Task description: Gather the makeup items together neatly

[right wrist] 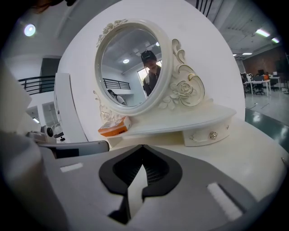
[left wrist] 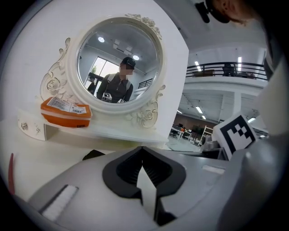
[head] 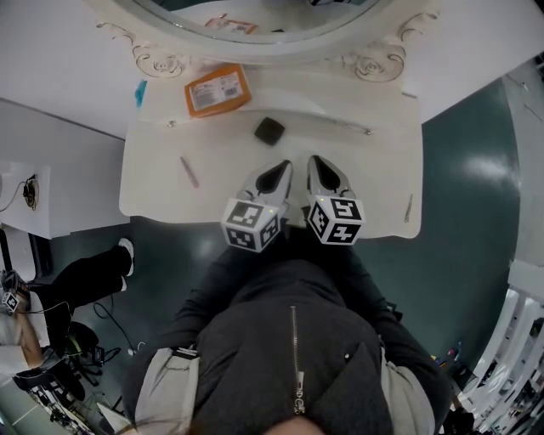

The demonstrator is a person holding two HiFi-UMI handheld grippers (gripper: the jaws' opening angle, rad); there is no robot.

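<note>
On the white vanity table (head: 161, 200) an orange makeup case (head: 218, 89) lies on the raised shelf under the mirror. A small black item (head: 269, 130) sits on the tabletop, and a pink pencil (head: 189, 172) lies to the left. A thin stick (head: 342, 126) rests at the back right, another (head: 408, 208) at the right edge. My left gripper (head: 282, 167) and right gripper (head: 315, 163) hover side by side near the front edge, both shut and empty. The orange case (left wrist: 65, 112) and black item (left wrist: 93, 154) appear ahead of the left gripper (left wrist: 142, 149). The right gripper (right wrist: 142, 147) also faces the orange case (right wrist: 112, 128).
The oval mirror (head: 255, 21) in its ornate white frame stands at the back of the table. A small drawer (right wrist: 210, 134) sits under the shelf. A blue scrap (head: 140, 92) lies at the shelf's left end. Another person's leg (head: 93, 272) and cables are on the floor at the left.
</note>
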